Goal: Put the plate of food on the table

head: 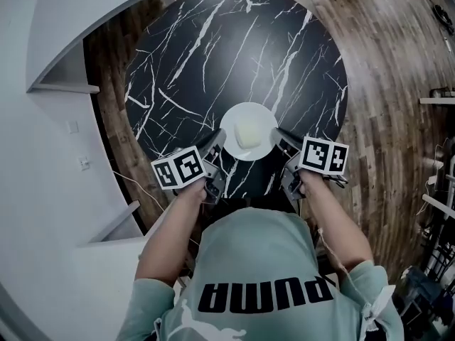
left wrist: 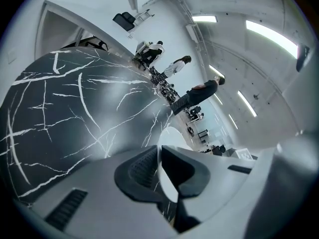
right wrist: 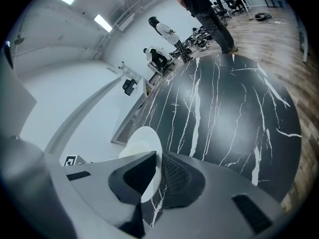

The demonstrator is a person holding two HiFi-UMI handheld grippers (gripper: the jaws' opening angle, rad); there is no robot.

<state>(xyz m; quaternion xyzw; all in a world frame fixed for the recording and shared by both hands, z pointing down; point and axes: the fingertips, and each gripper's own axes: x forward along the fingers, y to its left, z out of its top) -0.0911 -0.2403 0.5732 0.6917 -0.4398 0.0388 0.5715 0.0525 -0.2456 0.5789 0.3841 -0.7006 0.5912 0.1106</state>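
Plate (head: 230, 121) level; food (head: 247, 135) facing up.

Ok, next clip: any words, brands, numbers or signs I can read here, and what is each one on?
"PUMA": large dark letters across the person's pale green T-shirt, upside down in the head view.
The left gripper and right gripper carry black-and-white square patterns only, with no letters or digits.
The plate and the table bear no text.
Anything in the distant room in the gripper views is too small to read.
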